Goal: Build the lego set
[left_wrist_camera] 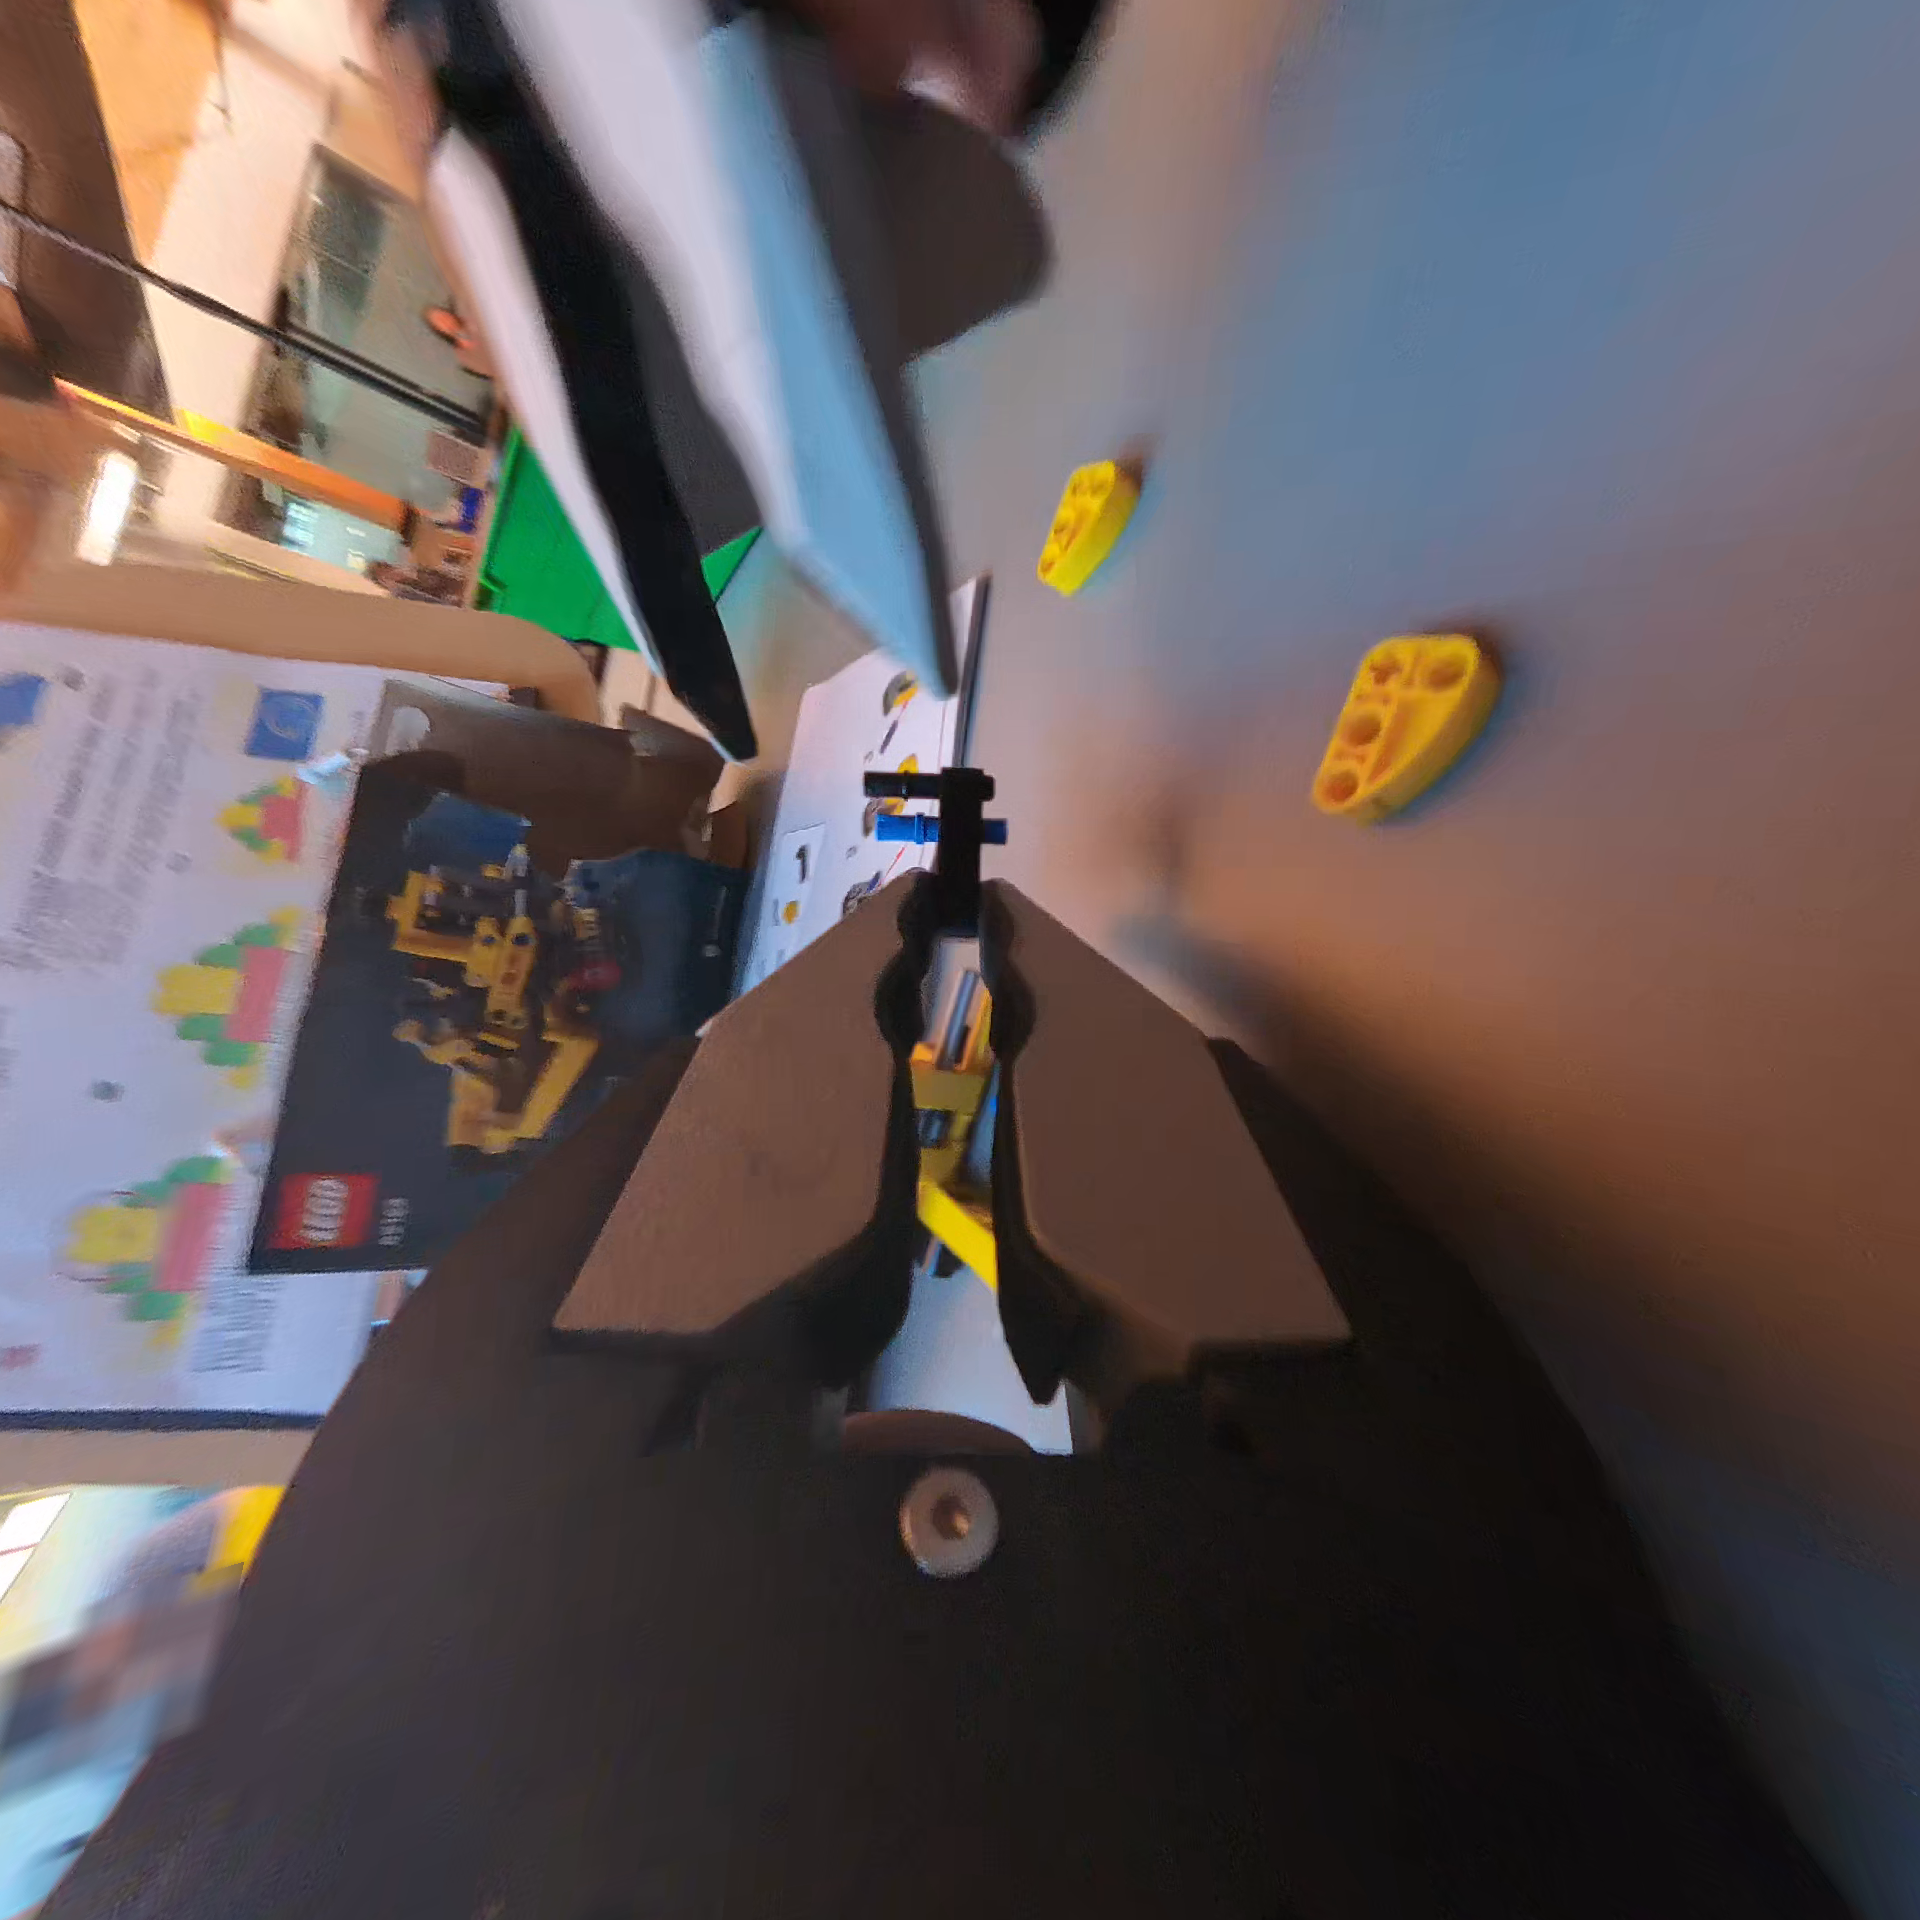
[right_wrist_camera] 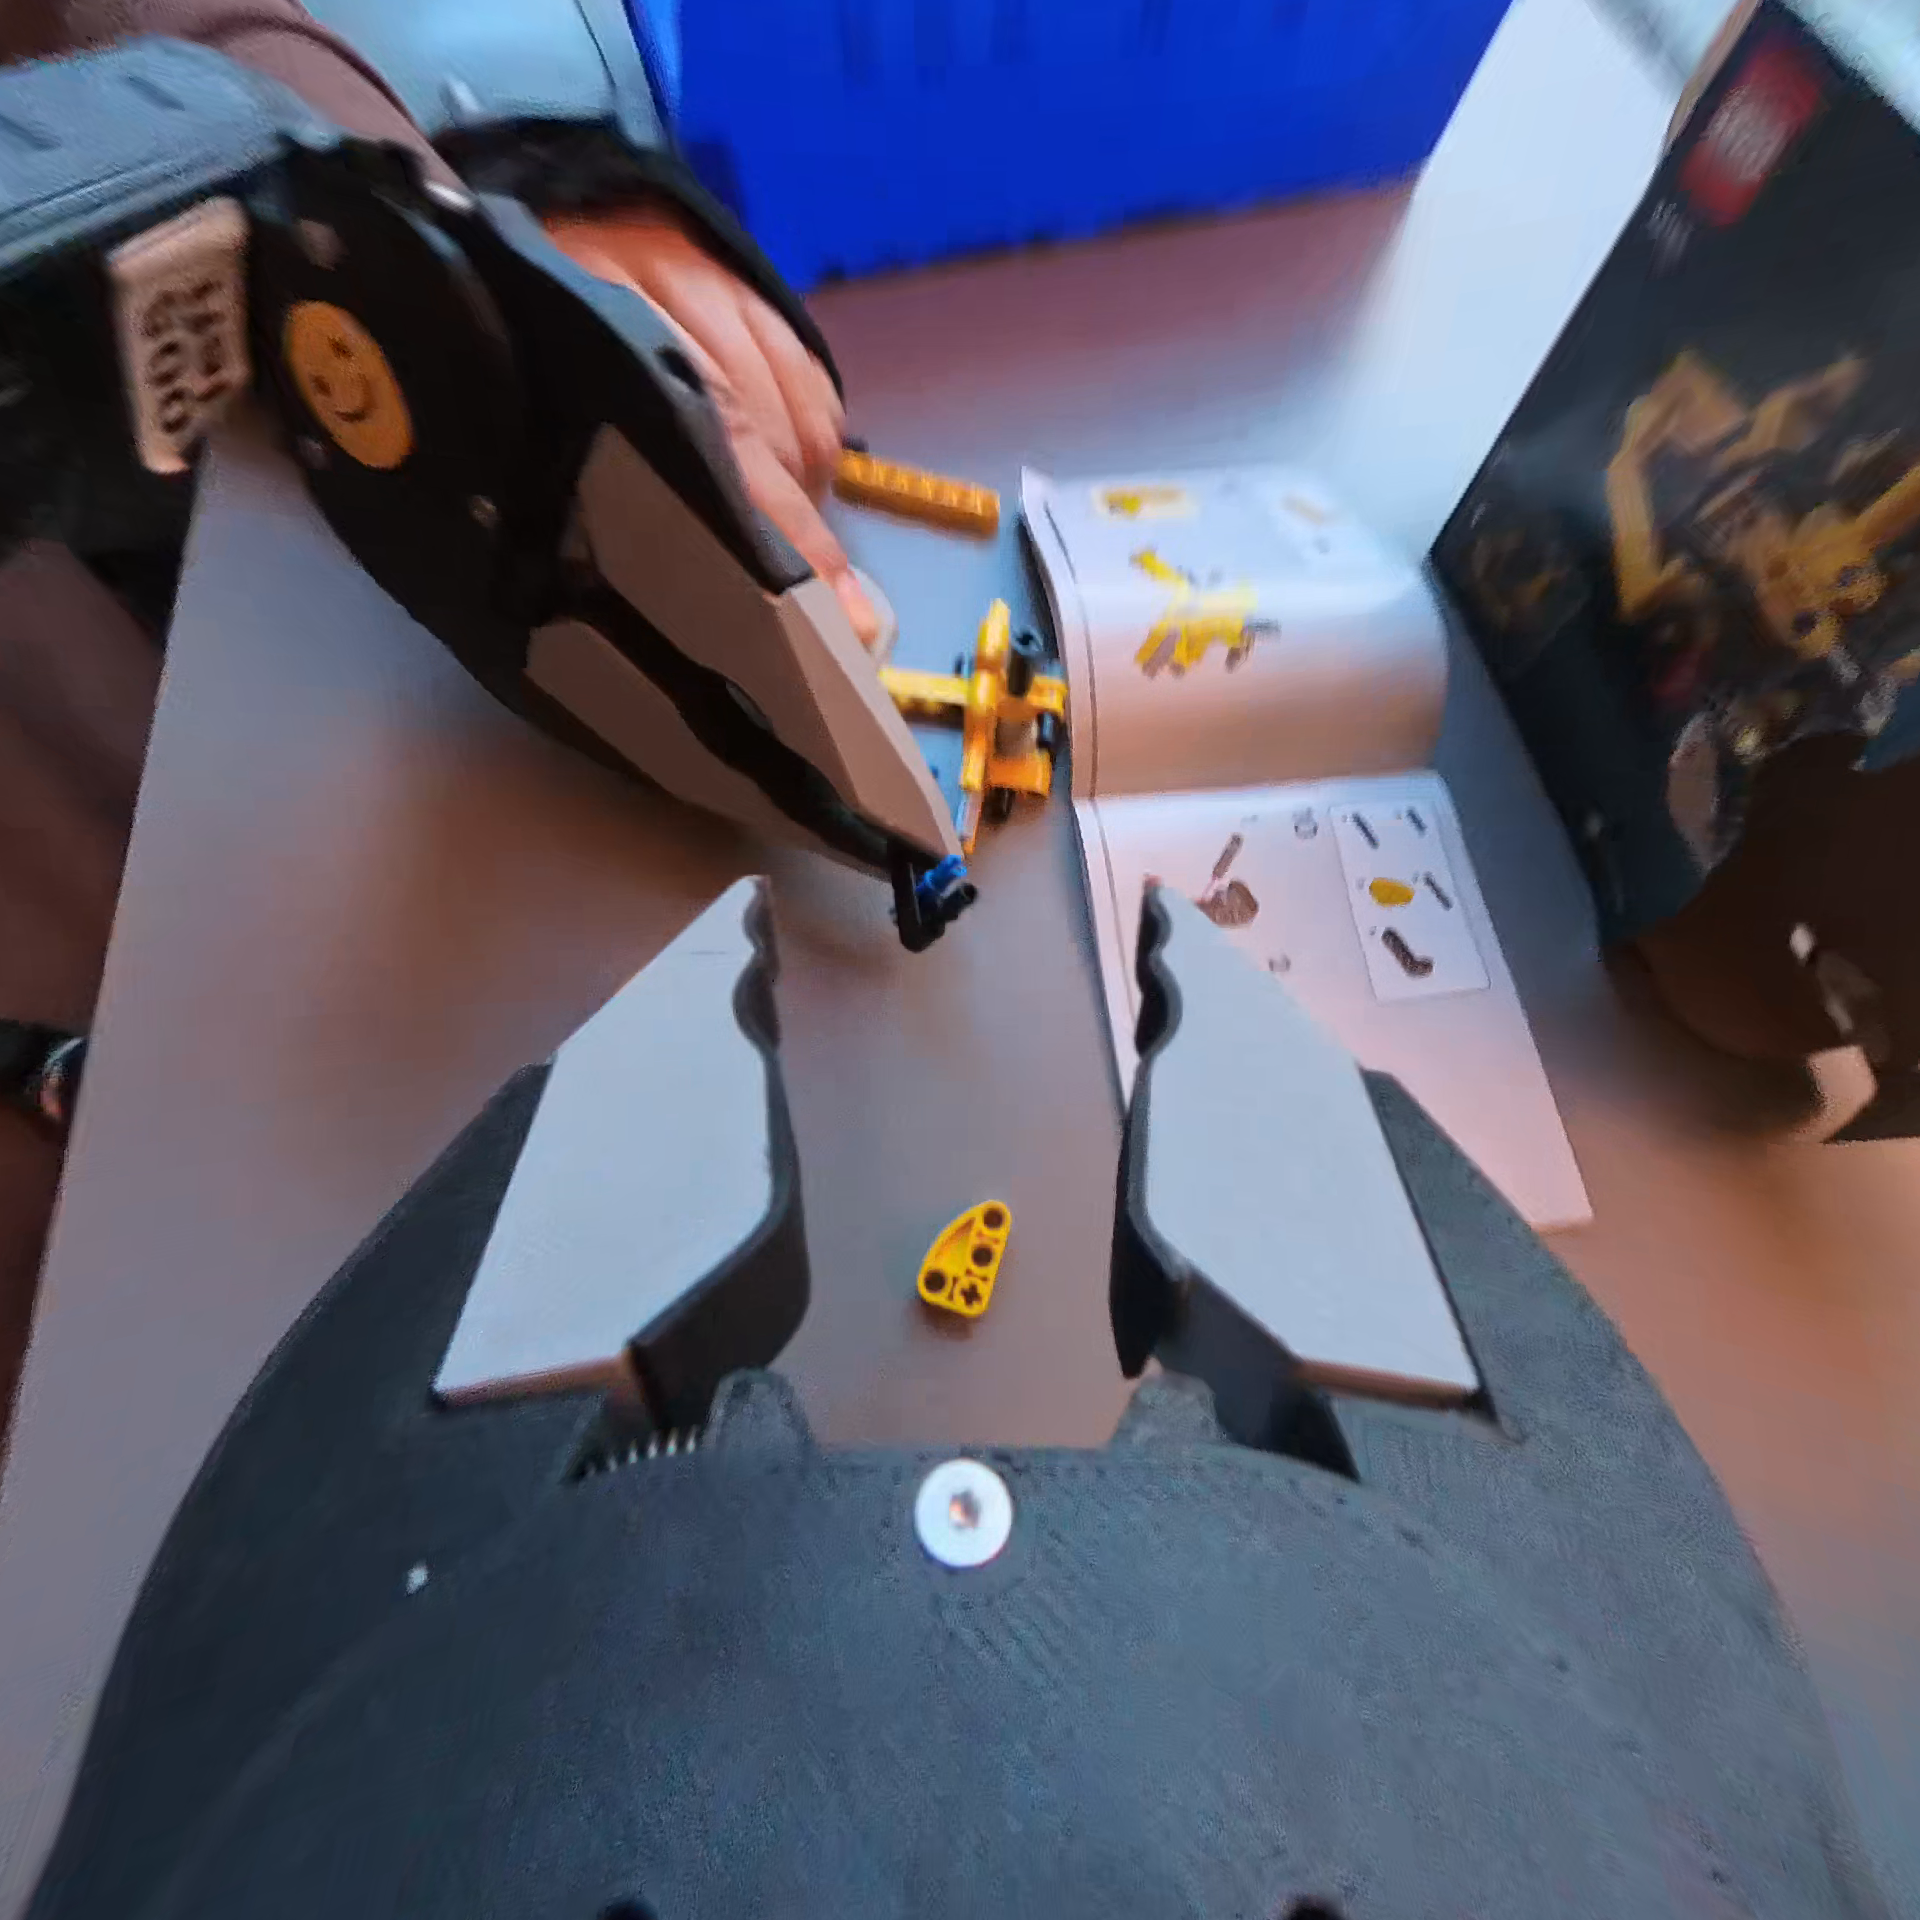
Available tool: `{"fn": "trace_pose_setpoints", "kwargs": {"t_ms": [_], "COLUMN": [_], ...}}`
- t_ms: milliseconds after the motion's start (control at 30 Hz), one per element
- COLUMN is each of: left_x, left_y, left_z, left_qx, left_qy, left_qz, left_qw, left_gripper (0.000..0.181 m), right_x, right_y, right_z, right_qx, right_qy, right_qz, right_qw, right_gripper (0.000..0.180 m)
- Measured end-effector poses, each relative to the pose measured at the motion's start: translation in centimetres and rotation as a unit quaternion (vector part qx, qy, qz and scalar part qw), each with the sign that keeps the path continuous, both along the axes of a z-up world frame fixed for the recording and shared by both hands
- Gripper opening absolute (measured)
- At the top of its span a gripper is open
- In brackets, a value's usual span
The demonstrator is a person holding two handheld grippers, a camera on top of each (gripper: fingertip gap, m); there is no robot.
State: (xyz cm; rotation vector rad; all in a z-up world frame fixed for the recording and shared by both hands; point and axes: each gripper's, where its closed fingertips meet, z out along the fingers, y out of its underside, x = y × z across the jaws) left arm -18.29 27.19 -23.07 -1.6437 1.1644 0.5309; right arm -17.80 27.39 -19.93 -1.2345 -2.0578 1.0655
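My left gripper is shut on a small black Lego connector that carries a blue pin and a black pin. In the right wrist view the left gripper comes in from the upper left and holds the connector just above the dark table. My right gripper is open and empty, with its tips just short of the connector. A small yellow Lego piece lies on the table between the right fingers. In the left wrist view two such yellow pieces lie on the table.
A partly built yellow Lego assembly and a yellow beam lie behind the left gripper. An open instruction booklet lies to the right, with the dark Lego box beyond it. A blue bin stands at the back.
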Motion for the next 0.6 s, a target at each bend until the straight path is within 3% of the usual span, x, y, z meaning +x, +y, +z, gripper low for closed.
{"fn": "trace_pose_setpoints", "kwargs": {"t_ms": [133,300,433,533,600], "left_x": [1.2,0.8,1.0,1.1,1.0], "left_y": [-0.8,-1.3,-1.3,-1.3,-1.2], "left_z": [0.4,0.4,0.2,0.5,1.1], "left_qx": [-0.052,-0.105,-0.118,-0.114,-0.109], "left_qy": [-0.098,-0.148,-0.15,-0.159,-0.183], "left_qz": [-0.025,-0.022,-0.026,-0.027,-0.024], "left_qw": [0.994,0.983,0.981,0.98,0.977], "left_gripper": [0.005,0.005,0.005,0.005,0.005], "right_x": [0.7,1.1,0.5,0.2,-0.1], "right_y": [-1.1,-1.7,-1.5,-2.0,-2.1], "right_z": [-0.7,-1.8,-2.2,-2.3,-2.3], "right_qx": [0.114,0.181,0.163,0.159,0.152], "right_qy": [0.08,0.084,0.083,0.087,0.092], "right_qz": [0.025,0.056,0.042,0.047,0.041], "right_qw": [0.99,0.978,0.982,0.982,0.983], "right_gripper": [0.062,0.028,0.043,0.04,0.048]}}
